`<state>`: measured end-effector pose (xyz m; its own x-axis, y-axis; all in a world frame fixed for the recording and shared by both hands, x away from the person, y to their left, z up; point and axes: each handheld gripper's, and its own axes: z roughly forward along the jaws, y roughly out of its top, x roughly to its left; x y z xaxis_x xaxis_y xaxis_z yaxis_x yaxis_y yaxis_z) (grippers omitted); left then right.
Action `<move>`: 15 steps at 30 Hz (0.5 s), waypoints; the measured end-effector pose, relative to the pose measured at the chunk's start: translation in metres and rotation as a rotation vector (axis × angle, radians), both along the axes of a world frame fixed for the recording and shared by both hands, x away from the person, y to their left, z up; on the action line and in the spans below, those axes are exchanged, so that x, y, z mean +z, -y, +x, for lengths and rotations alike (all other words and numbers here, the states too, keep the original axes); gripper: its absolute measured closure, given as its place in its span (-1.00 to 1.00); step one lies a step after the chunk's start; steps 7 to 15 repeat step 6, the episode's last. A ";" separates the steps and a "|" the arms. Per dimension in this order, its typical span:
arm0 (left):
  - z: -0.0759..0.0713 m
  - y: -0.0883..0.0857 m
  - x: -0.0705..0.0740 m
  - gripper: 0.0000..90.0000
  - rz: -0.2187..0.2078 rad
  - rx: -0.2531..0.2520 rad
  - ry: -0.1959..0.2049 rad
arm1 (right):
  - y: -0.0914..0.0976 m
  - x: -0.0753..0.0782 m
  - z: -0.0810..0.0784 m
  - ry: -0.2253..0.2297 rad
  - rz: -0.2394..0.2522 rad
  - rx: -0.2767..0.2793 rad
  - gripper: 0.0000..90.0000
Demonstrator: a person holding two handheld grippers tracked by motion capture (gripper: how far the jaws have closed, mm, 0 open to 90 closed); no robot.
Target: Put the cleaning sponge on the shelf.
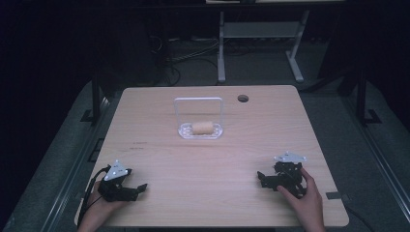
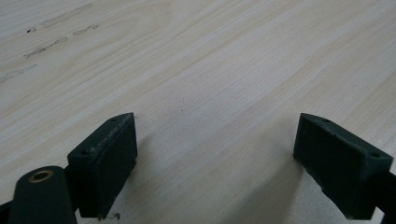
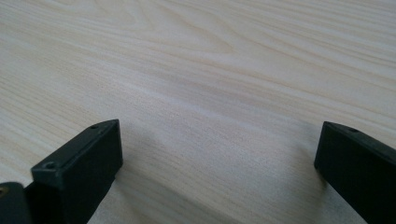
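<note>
A clear plastic basket (image 1: 220, 109) with a tall upright handle stands at the far middle of the wooden table (image 1: 159, 159). Inside it lies a tan roll-shaped piece (image 1: 203, 127). My left gripper (image 1: 141, 188) rests low at the table's near left, held by a hand, pointing right. In the left gripper view its jaws stand wide apart over bare wood, gripper (image 2: 215, 154) open and empty. My right gripper (image 1: 260, 178) sits at the near right, pointing left. Its jaws are also spread wide over bare wood, gripper (image 3: 217, 163) open and empty.
A round cable hole (image 1: 242, 98) is at the table's far right. Faint dark marks (image 1: 138, 146) lie on the wood left of centre. Beyond the far edge stand white desk legs (image 1: 221, 48) and cables on a dark floor.
</note>
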<state>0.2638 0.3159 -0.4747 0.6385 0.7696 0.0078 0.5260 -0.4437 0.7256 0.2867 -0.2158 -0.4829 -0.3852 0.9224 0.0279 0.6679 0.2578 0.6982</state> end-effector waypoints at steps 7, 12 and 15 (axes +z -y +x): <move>0.000 0.000 0.000 -0.71 -0.001 0.004 0.000 | 0.000 0.000 0.000 0.000 0.000 0.000 -0.99; 0.000 0.000 0.000 -0.71 -0.001 0.004 0.000 | 0.000 0.000 0.000 0.000 0.000 0.000 -0.99; 0.000 0.000 0.000 -0.71 -0.001 0.004 0.000 | 0.000 0.000 0.000 0.000 0.000 0.000 -0.99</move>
